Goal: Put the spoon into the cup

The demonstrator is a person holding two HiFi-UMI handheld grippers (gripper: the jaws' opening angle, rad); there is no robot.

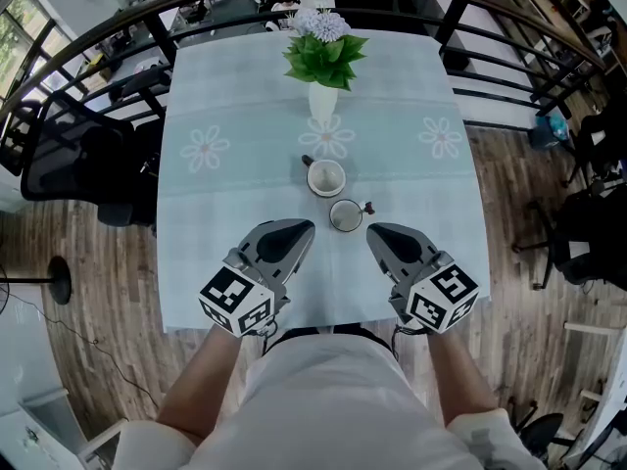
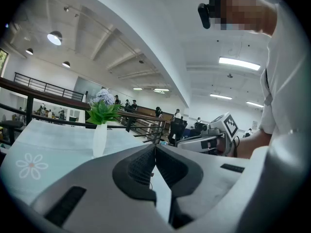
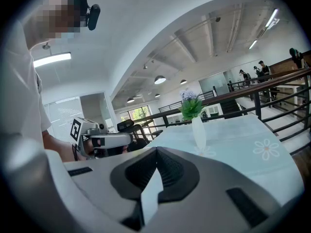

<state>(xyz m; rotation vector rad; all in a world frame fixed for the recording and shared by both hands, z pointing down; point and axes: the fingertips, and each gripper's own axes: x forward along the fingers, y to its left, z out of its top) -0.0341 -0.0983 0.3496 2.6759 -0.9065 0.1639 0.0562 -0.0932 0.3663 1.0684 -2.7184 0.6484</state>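
The left gripper (image 1: 302, 226), at seven o'clock of the cups, is pressed shut on nothing. Far cup (image 1: 326, 177) and near cup (image 1: 345, 215) stand just ahead, but the spoon is too small to find, inside or outside them. The right gripper (image 1: 373, 229), at five o'clock, is equally closed and empty, so I'd look into both cups before any reach.

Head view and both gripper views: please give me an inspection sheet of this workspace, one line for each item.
Surface: table under a pale flowered cloth.
Job's things: far cup and near cup, both upright; spoon not clearly made out.
Clutter: vase of flowers at the far middle.
Grippers: left gripper and right gripper both shut, nothing between the jaws, over the table's near part.
Cables: nothing seen on the table.
Surroundings: black railing, office chair, wooden floor.
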